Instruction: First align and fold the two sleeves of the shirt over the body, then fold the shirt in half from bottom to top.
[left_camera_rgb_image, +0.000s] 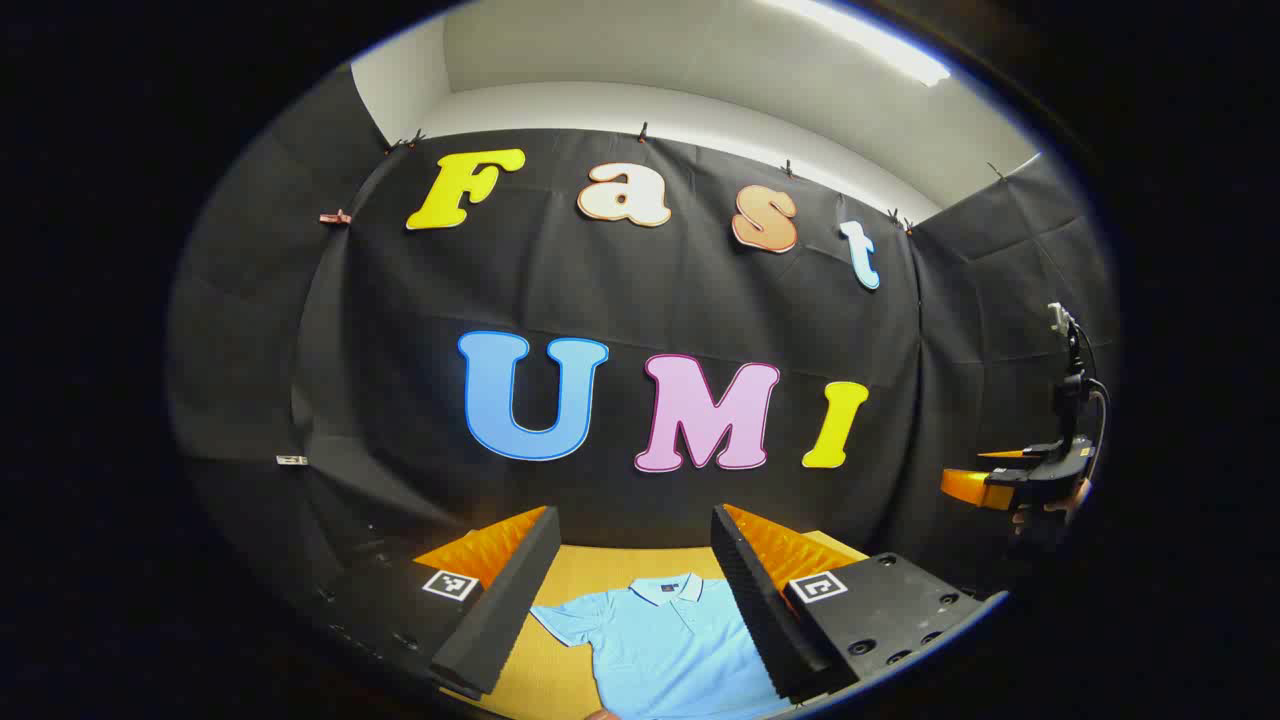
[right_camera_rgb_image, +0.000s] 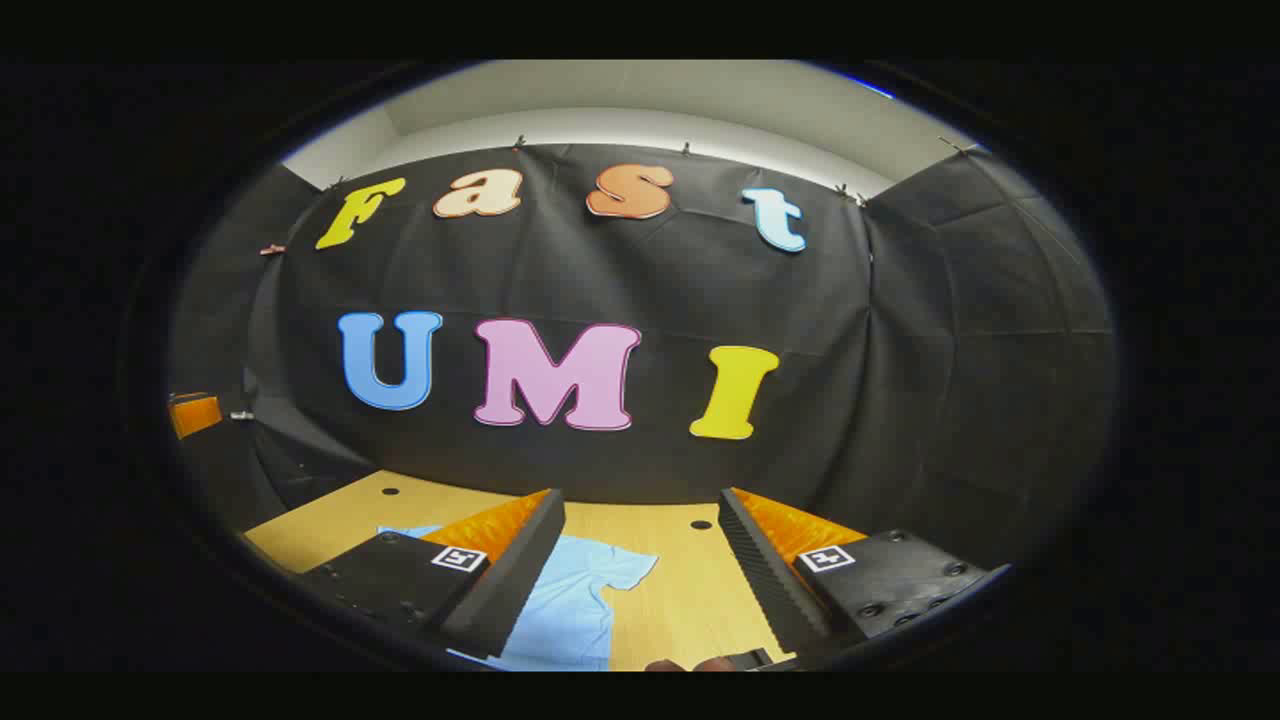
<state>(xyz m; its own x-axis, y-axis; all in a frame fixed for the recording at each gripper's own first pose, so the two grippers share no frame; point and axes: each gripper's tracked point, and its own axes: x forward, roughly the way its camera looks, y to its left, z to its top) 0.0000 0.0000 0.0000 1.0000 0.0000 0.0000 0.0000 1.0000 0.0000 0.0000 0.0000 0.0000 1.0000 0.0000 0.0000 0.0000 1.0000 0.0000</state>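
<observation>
In the left gripper view, the left gripper (left_camera_rgb_image: 632, 590) is held above a wooden table (left_camera_rgb_image: 560, 665) of pale, smooth grain, its two fingers spread wide apart with nothing between them. The inner faces of the fingers (left_camera_rgb_image: 497, 610) are ribbed, and a square printed marker is fixed on each finger's block. Between the fingers a light blue polo shirt (left_camera_rgb_image: 665, 650) is laid flat on the table, collar toward the booth wall; the collar is edged with a thin white stripe, a short placket runs down from it, and one short sleeve is spread out to the side. The cloth looks soft and nearly free of creases. At the far right edge the right gripper (left_camera_rgb_image: 1020, 485) is seen raised in the air, held by a hand (left_camera_rgb_image: 1050, 505).

In the right gripper view, the right gripper (right_camera_rgb_image: 640, 580) is likewise opened wide and holds nothing, its ribbed fingers (right_camera_rgb_image: 765, 580) well apart. The shirt (right_camera_rgb_image: 570, 600) is seen lying on the table (right_camera_rgb_image: 690, 600) at lower left, one short sleeve pointing right, partly hidden behind the left-hand finger. Two small dark round holes are set in the tabletop.
</observation>
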